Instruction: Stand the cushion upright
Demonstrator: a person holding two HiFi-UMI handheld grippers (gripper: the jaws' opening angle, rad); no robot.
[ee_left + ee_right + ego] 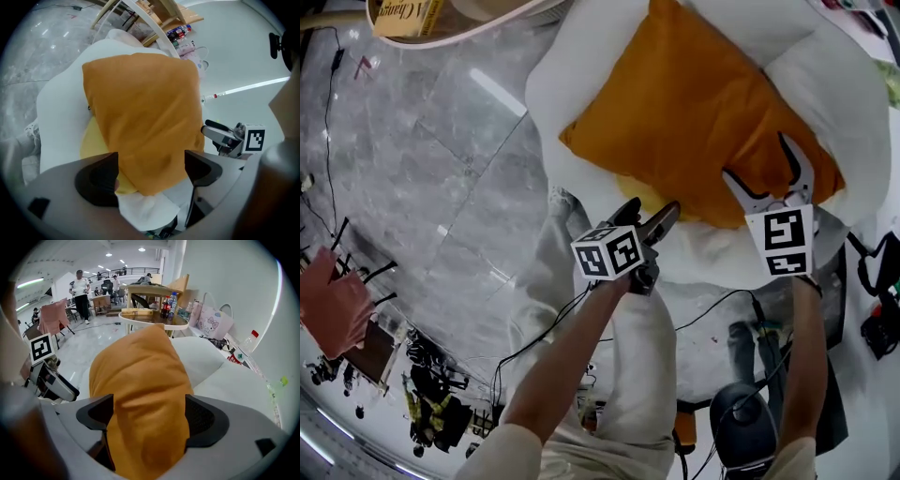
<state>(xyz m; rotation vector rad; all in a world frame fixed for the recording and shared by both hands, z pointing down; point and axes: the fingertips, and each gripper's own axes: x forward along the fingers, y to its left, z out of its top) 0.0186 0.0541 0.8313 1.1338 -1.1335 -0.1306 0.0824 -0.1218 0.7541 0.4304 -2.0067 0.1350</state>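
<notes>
Head view: cushion (pixel 694 112) seemingly between fingers (pixel 800 169)

- Big open indoor hall here, more work floor or recording studio than home: polished grey stone floor (pixel 441 169) runs wide around the round table (pixel 152 320).
- Far behind the table, a railing (pixel 136 271) lines an upper level, with ceiling lights (pixel 142 249) above it.
- Left of the table and further back, a person (pixel 82 292) stands among chairs and desks; more people are dimly visible beyond.
- On the table: bottles (pixel 168 305) and wooden pieces; a bag (pixel 213 320) sits just right of it.
- Away from the table, cables (pixel 534 342) trail loose over the floor.
</notes>
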